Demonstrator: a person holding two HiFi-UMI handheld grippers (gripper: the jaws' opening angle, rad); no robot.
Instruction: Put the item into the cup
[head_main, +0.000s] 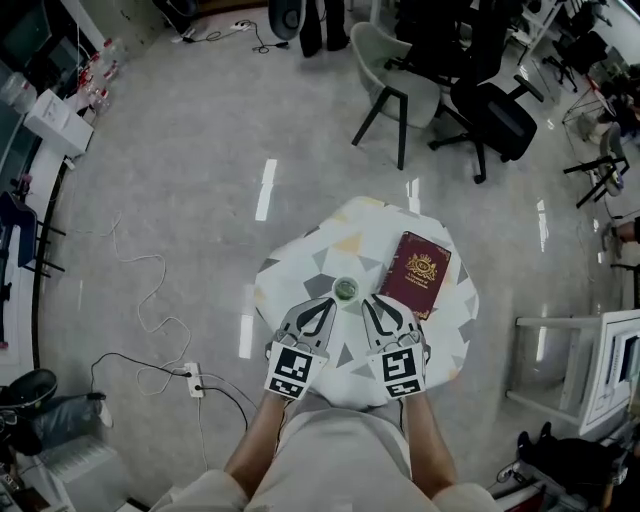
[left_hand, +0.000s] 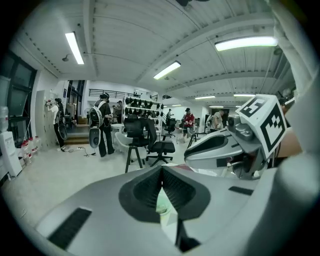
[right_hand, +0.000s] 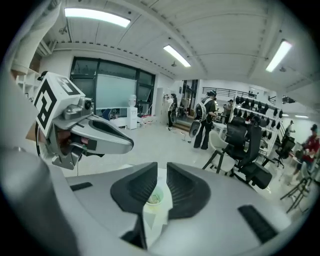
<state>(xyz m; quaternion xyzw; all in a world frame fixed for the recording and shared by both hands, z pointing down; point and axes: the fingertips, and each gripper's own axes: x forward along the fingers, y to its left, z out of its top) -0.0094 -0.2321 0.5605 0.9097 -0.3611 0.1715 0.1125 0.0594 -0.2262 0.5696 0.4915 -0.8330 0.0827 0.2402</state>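
Green cup (head_main: 345, 290) clear of table (head_main: 300, 272) edges; left gripper (head_main: 329, 301) jaws clenched empty, right gripper (head_main: 367, 300) jaws parted

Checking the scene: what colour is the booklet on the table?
The booklet is dark red with gold print; best in head view.

Small pale cup (head_main: 336, 292), upright on patterned table (head_main: 300, 268), greenish item (head_main: 346, 289) inside
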